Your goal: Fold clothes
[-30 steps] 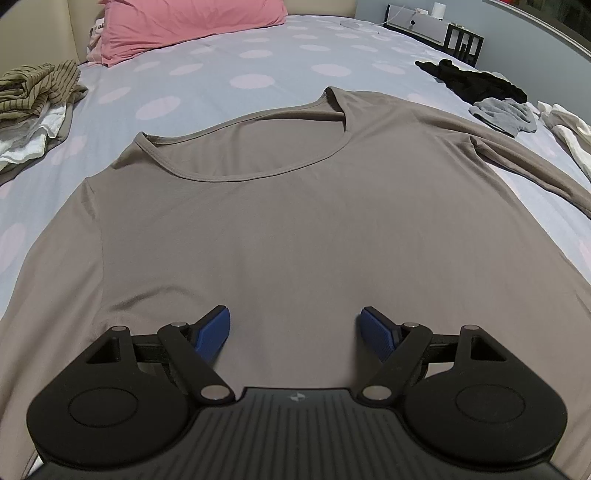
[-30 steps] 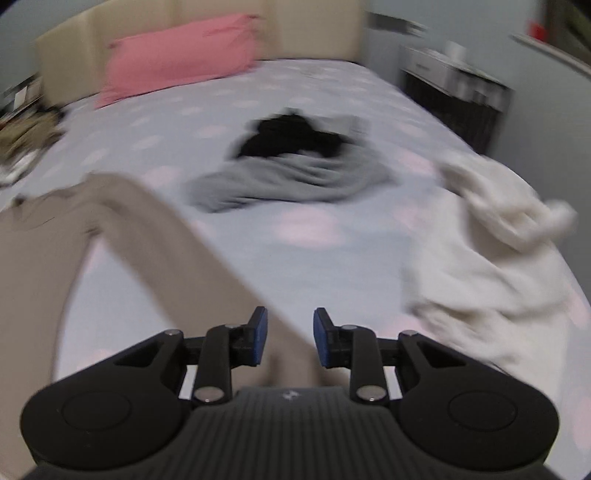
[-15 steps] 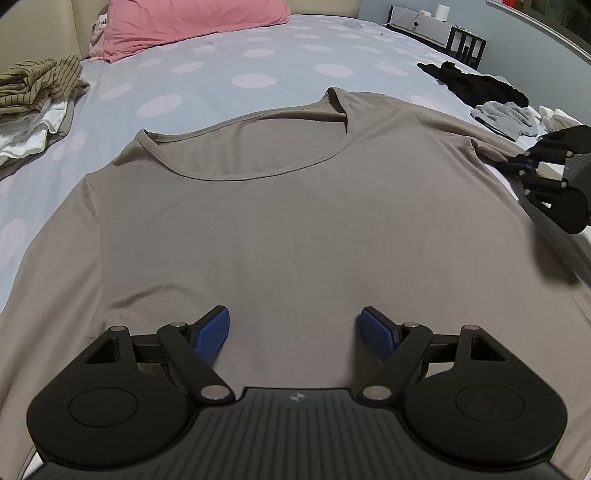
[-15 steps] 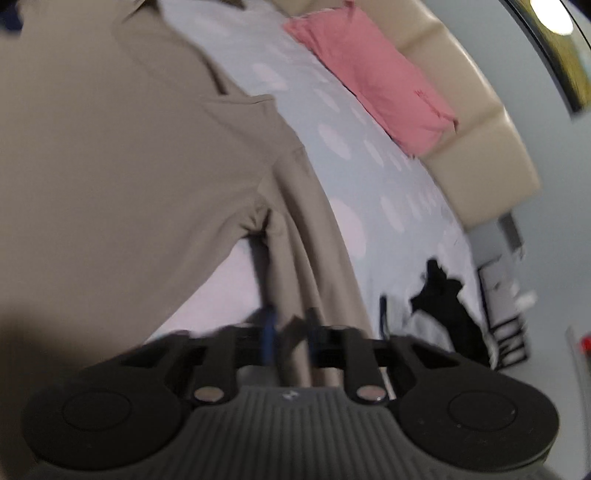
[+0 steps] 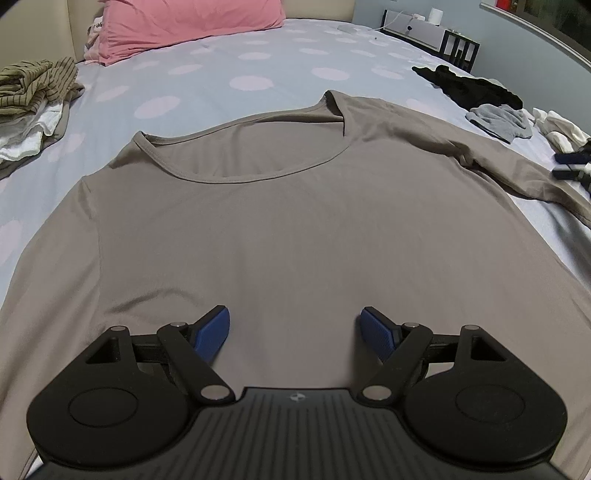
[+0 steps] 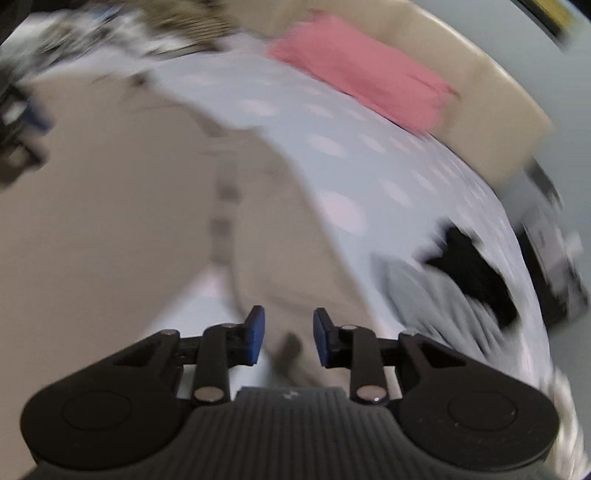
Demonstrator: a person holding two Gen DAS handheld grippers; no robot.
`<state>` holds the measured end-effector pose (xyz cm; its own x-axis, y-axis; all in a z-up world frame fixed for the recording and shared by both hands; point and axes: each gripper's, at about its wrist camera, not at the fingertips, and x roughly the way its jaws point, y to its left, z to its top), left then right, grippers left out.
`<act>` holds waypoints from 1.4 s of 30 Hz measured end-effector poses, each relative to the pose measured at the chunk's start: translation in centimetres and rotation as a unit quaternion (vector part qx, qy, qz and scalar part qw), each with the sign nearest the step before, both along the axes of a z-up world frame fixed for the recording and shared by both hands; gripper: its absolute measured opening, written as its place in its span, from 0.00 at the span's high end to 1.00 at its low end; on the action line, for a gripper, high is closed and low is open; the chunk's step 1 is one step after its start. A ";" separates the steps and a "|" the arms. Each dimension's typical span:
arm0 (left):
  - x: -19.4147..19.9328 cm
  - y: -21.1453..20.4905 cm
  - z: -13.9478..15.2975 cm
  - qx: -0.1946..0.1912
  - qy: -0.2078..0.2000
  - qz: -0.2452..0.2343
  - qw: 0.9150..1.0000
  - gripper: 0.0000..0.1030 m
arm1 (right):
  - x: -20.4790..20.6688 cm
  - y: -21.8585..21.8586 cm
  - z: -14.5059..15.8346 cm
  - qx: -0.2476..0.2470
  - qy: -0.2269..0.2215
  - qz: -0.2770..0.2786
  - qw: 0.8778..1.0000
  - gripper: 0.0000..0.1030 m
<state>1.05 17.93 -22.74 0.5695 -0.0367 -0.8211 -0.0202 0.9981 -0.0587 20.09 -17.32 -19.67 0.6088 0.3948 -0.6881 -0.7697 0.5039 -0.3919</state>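
Note:
A taupe long-sleeved shirt (image 5: 280,229) lies flat, front up, on the bed, neckline away from me. My left gripper (image 5: 293,328) is open and empty, low over the shirt's lower middle. My right gripper (image 6: 284,341) is open just over the shirt's right sleeve (image 6: 295,229), with cloth between the pads but not pinched. The right wrist view is blurred by motion. The right gripper also shows at the far right edge of the left wrist view (image 5: 574,166), beside the sleeve (image 5: 517,173).
The bed has a pale dotted sheet (image 5: 236,74). A pink pillow (image 5: 184,22) lies by the headboard. Striped and white clothes (image 5: 33,99) are piled at left. Black (image 5: 469,86), grey (image 5: 498,120) and white (image 5: 561,127) garments lie at right. A shelf unit (image 5: 436,35) stands beyond.
My right gripper has swung over the right sleeve and opened wider; half a second ago it stood narrower around the cloth. The left gripper has stayed put.

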 end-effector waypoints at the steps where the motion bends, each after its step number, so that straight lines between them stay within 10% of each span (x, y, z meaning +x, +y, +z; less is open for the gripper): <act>1: 0.1 -0.1 0.0 0.001 0.000 0.001 1.000 0.25 | 1.2 -1.7 0.8 0.017 0.013 -0.023 1.000 0.70; 7: 0.6 -0.5 -0.1 0.012 0.004 0.002 1.000 0.24 | 9.4 -10.0 1.3 0.102 0.164 -0.083 0.978 0.69; 15: 0.8 -0.8 0.0 0.022 0.014 0.008 1.000 0.24 | 14.0 -3.6 -2.1 0.111 0.269 -0.041 0.956 0.70; 19: 0.9 -0.8 0.1 0.023 0.018 0.008 1.000 0.24 | 16.0 -2.2 -2.4 0.129 0.297 -0.039 0.945 0.98; 25: 0.8 -0.6 0.0 0.020 0.017 0.003 1.000 0.24 | 17.5 -3.2 -1.8 0.131 0.254 -0.074 0.956 0.95; 29: 0.7 -0.5 0.0 0.017 0.012 0.000 1.000 0.24 | 16.6 -2.1 -0.7 0.153 0.249 -0.053 0.955 0.65; 32: 0.6 -0.4 -0.1 0.015 0.009 -0.004 1.000 0.24 | 16.3 -0.8 0.7 0.197 0.239 -0.043 0.950 0.65; 42: 0.4 -0.2 -0.1 0.013 0.004 -0.015 1.000 0.23 | 17.8 14.3 -0.8 0.125 0.220 0.014 0.967 0.65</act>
